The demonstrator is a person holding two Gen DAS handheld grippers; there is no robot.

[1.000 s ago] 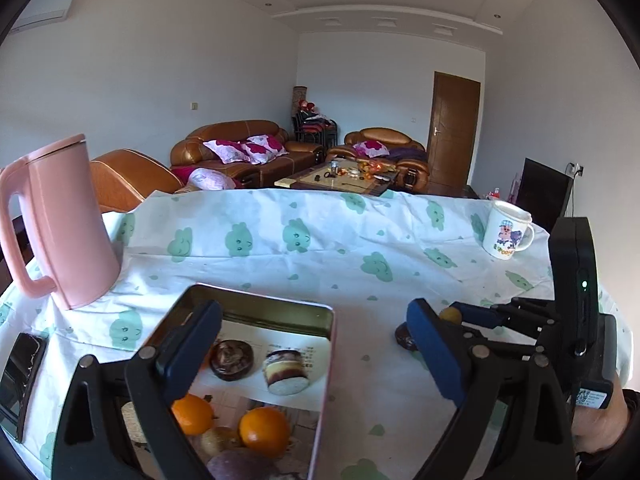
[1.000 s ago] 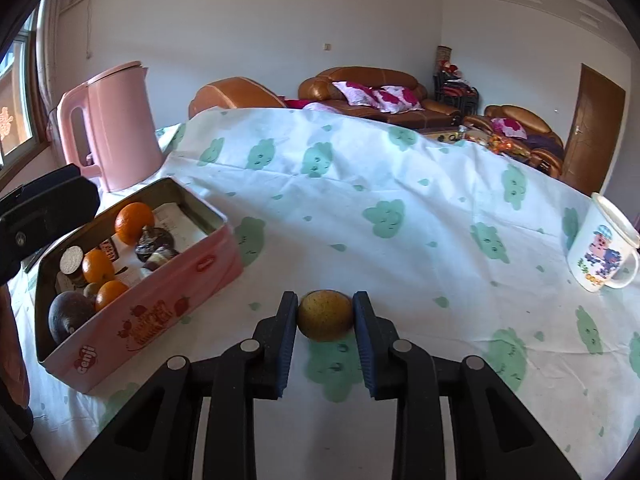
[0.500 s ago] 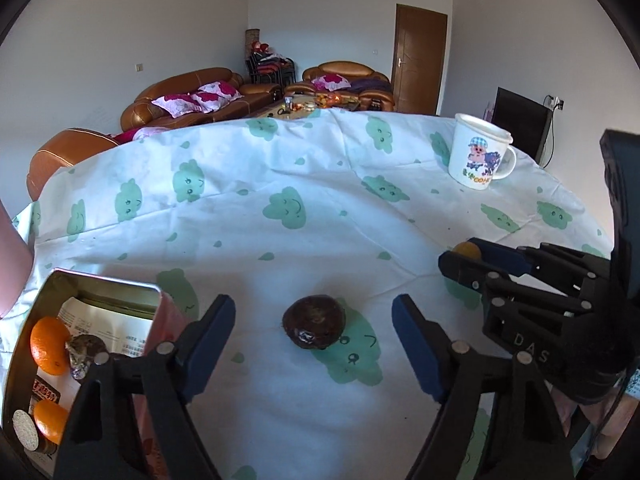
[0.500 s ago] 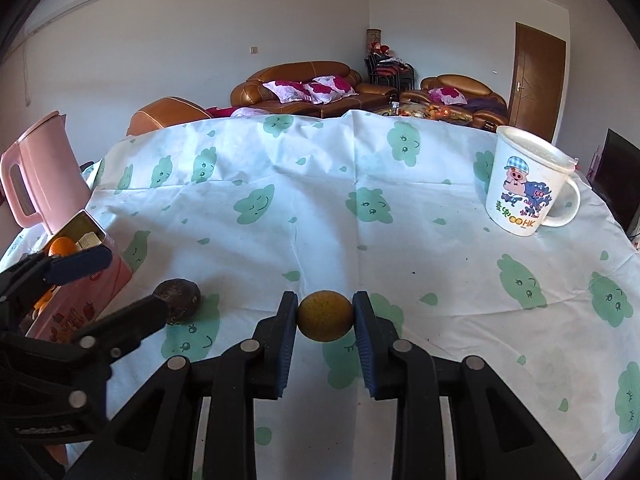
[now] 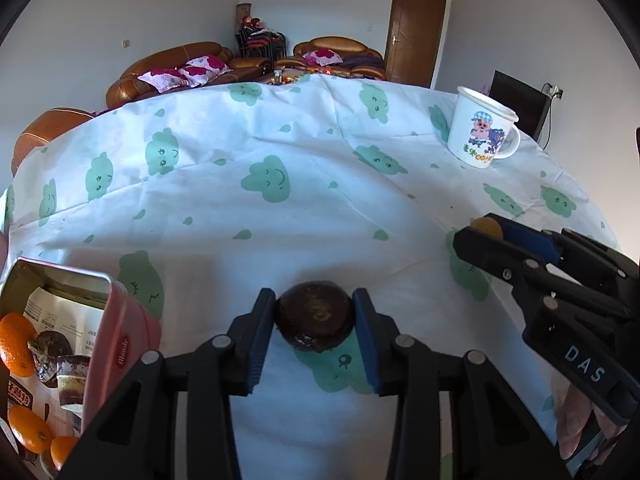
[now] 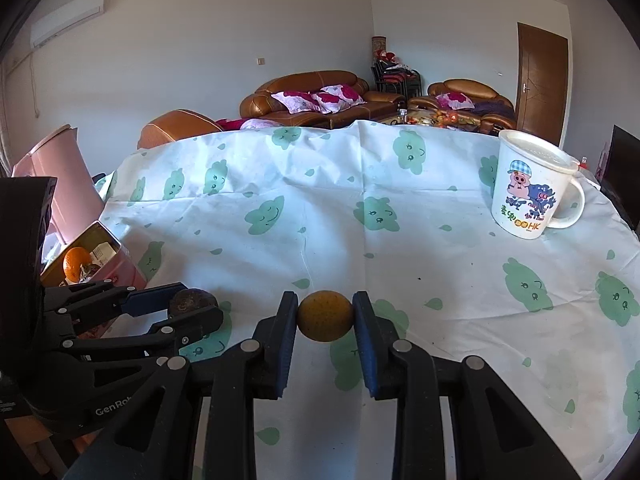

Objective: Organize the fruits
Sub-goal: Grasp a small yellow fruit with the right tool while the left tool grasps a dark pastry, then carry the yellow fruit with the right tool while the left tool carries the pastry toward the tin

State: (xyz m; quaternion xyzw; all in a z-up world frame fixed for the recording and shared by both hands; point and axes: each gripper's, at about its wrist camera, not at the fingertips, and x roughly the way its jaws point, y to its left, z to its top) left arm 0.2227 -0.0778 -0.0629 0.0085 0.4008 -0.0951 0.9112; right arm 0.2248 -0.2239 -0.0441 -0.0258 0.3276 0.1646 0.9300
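Observation:
A dark brown round fruit (image 5: pixel 316 320) lies on the cloud-print tablecloth (image 5: pixel 264 208). My left gripper (image 5: pixel 314 300) has its jaws closing on that fruit, and both blue pads touch its sides. The right wrist view shows the same grip from the side, at my left gripper (image 6: pixel 192 312). My right gripper (image 6: pixel 325 308) is shut on a small yellow-brown fruit (image 6: pixel 325 318) just above the cloth. That gripper sits to the right of the left one, about level with it. An open pink tin (image 5: pixel 116 344) at the left holds oranges (image 5: pixel 16 344) and wrapped snacks.
A white cartoon mug (image 6: pixel 524 192) stands at the far right of the table. A pink kettle (image 6: pixel 60 176) stands behind the tin at the left edge. A hand (image 5: pixel 576 420) holds the right gripper's handle. Sofas and a door lie beyond the table.
My left gripper swung right from over the tin, came down around the dark fruit and closed its jaws onto it. The right gripper kept its fruit and shifted right across the cloth.

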